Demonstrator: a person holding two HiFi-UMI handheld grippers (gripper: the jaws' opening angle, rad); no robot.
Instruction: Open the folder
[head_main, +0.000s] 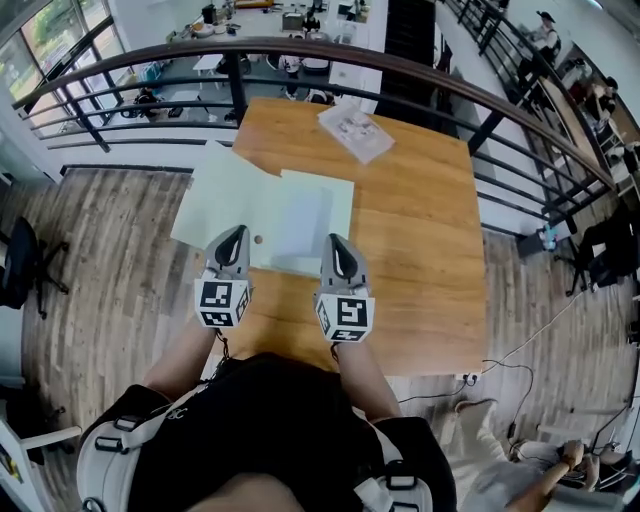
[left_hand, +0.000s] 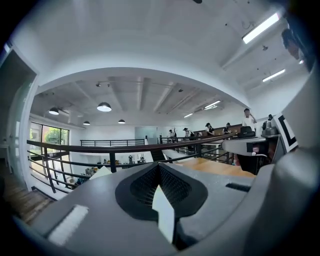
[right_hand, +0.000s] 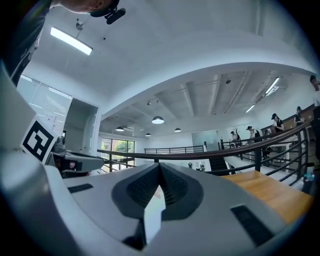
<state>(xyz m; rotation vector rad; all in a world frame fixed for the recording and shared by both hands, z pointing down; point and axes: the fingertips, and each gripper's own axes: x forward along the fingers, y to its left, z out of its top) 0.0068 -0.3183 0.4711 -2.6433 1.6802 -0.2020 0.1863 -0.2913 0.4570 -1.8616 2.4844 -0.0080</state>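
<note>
A pale green folder (head_main: 225, 190) lies spread flat on the wooden table (head_main: 420, 230), one leaf overhanging the table's left edge and a whiter leaf (head_main: 310, 215) to its right. In the head view my left gripper (head_main: 235, 232) and right gripper (head_main: 338, 241) hover side by side over the folder's near edge. The left gripper (left_hand: 159, 165) is shut, its tips meeting, and it points out level at the railing. The right gripper (right_hand: 159, 165) is shut the same way. Behind each pair of tips a pale sliver shows in the gap; I see nothing pinched.
A clear-wrapped packet (head_main: 355, 132) lies at the table's far edge. A dark curved railing (head_main: 300, 48) runs just behind the table, with a lower floor beyond. The table's near edge is at my body. Another person (head_main: 520, 470) is at the lower right.
</note>
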